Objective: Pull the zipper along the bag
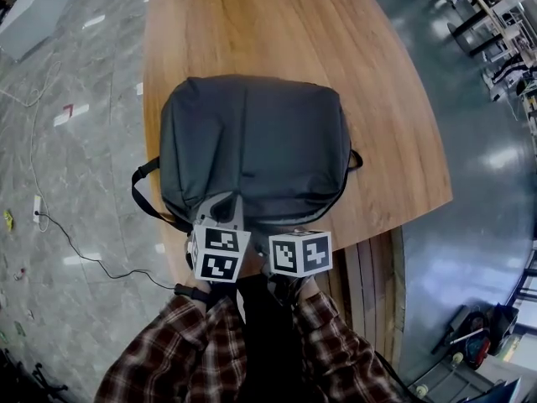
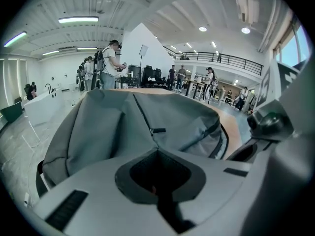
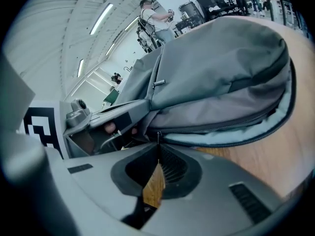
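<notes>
Bag, grey, lies on wooden table, zipper partly open.

Grey bag lies flat, its zipper partly open.

Backpack is coming across dark grey, with pale blue-grey lining peeking along a black zipper. Table is showing warm orange-brown wood grain. Left marker cube and right marker cube are wearing black-and-white squares, sleeves are rocking red-brown plaid, and the floor is looking marbled grey.
</notes>
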`<state>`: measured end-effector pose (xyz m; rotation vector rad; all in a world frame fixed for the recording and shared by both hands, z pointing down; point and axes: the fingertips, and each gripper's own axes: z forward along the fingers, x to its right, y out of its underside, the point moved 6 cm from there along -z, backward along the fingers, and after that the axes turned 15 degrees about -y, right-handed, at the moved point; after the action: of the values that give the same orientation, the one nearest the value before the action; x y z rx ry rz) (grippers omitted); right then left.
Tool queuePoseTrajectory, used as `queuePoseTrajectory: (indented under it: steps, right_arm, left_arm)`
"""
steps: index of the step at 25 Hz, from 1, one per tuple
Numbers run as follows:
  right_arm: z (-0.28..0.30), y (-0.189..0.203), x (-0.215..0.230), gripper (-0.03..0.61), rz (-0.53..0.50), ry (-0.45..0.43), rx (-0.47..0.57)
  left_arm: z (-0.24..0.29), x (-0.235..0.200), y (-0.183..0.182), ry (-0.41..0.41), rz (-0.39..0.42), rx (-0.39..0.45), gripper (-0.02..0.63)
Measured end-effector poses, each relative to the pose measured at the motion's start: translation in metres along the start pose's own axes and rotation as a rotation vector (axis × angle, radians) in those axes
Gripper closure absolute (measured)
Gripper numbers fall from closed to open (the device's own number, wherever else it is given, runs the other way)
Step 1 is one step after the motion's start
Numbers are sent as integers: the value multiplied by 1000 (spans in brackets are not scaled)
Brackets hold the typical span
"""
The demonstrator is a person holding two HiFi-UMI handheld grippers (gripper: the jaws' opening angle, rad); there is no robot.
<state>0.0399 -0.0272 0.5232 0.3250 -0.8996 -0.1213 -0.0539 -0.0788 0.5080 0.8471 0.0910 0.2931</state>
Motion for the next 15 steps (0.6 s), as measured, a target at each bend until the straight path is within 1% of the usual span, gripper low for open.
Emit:
queuePoseTrajectory:
  steps: [4,8,11,15]
  right_arm:
    - [-3,0,3,561,-6,15,-15]
    - [-13,2,11,560,-7,17,-18]
    - [-32,2,24,560,-12,50,-16]
    - [-71,-1,52,561,-20,119,-7]
  left_arm:
    - [8,0,3,23,25,-11,604]
    - [9,0,5,30,35,3,604]
    - [9,-1,4,34,31,3,604]
    - [11,-2,6,45,22,1,604]
